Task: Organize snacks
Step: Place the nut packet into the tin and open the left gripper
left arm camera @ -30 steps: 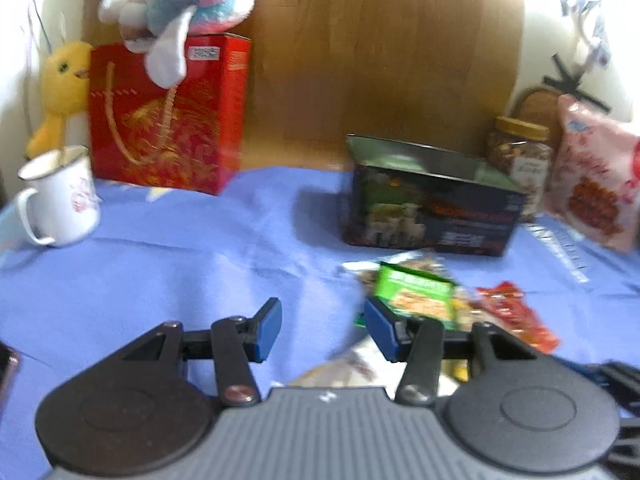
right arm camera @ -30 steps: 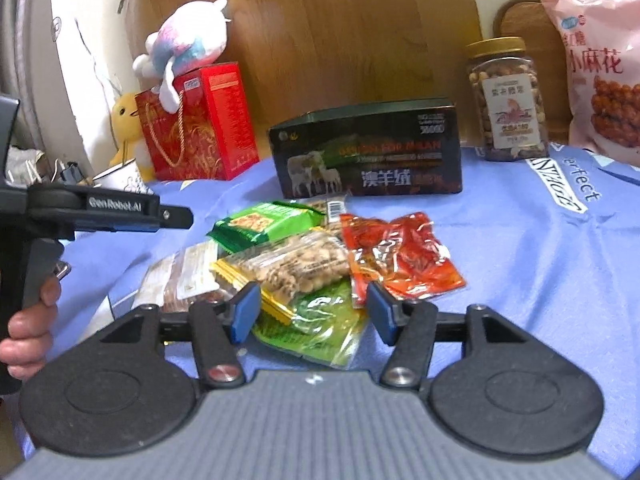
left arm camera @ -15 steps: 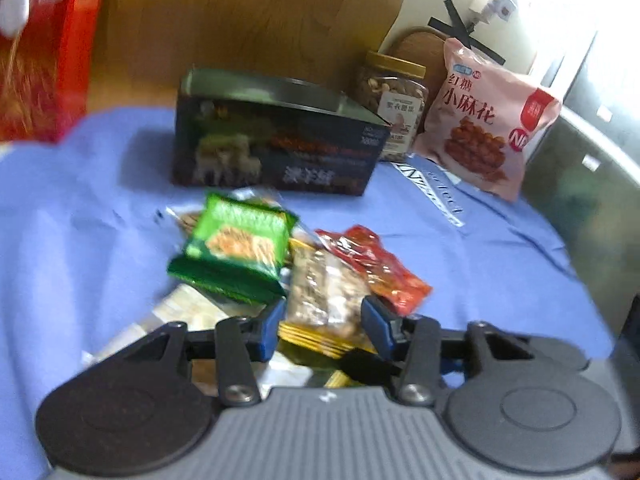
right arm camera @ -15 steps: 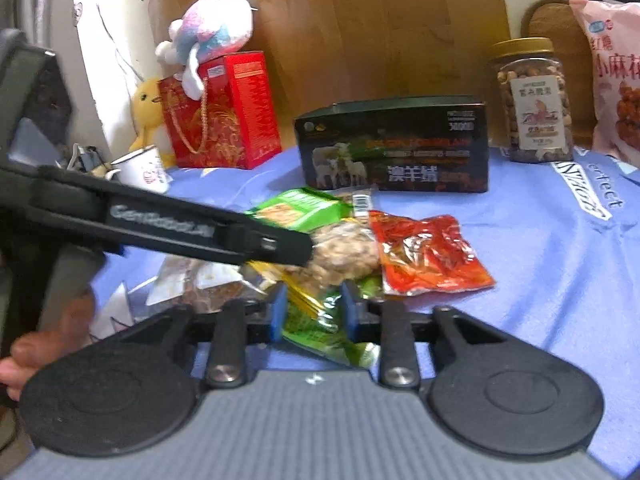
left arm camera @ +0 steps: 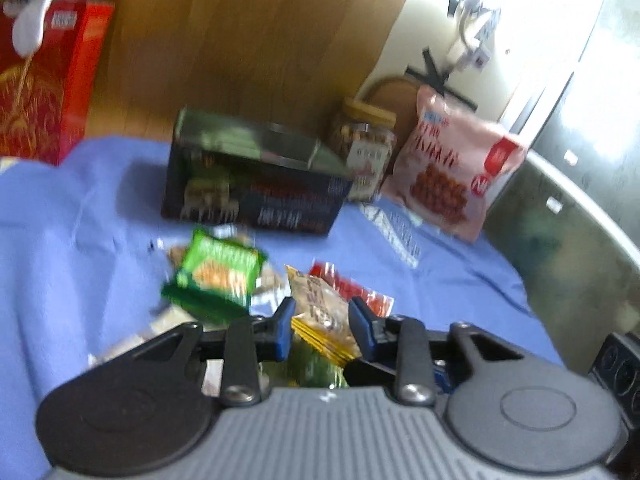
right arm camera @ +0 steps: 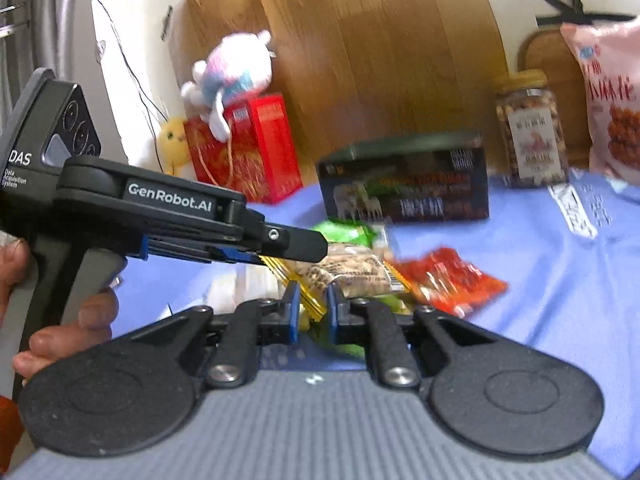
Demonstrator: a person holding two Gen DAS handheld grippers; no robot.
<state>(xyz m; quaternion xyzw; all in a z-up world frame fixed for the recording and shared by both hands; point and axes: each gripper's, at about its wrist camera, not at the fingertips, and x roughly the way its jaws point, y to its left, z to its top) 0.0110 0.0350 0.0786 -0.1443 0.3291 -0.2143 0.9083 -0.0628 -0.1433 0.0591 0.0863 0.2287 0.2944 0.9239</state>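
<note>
Left wrist view: the left gripper [left arm camera: 322, 322] reaches over a blue cloth-covered table [left arm camera: 80, 216]. Its blue-padded fingers are closing around a clear, yellow-edged packet of nuts [left arm camera: 320, 316] that stands between them; whether the pads already press it is not clear through the blur. Left of the packet a green snack packet [left arm camera: 218, 272] lies tilted on the heap, and behind the nut packet a red snack packet [left arm camera: 352, 290] lies flat. A light green wrapper [left arm camera: 316, 370] shows below the fingers. Farther back stands a dark rectangular box with an open lid [left arm camera: 256, 192], beside it a clear jar of nuts with a tan lid [left arm camera: 366, 148] and a pink bag of fried twists [left arm camera: 452, 176]. A red gift bag [left arm camera: 44, 84] stands at the far left.

Right wrist view: the right gripper [right arm camera: 312, 310] has its fingers drawn together, clamped on the yellow edge of the same packet of nuts [right arm camera: 352, 274], which is lifted off the pile. The left gripper [right arm camera: 296, 246] comes in from the left, held by a hand [right arm camera: 68, 332], its fingers over the packet's other end. The red snack packet [right arm camera: 452, 280] lies to the right, the green one [right arm camera: 348, 234] behind. A pastel plush toy [right arm camera: 236, 76] sits on the red bag [right arm camera: 248, 152].
</note>
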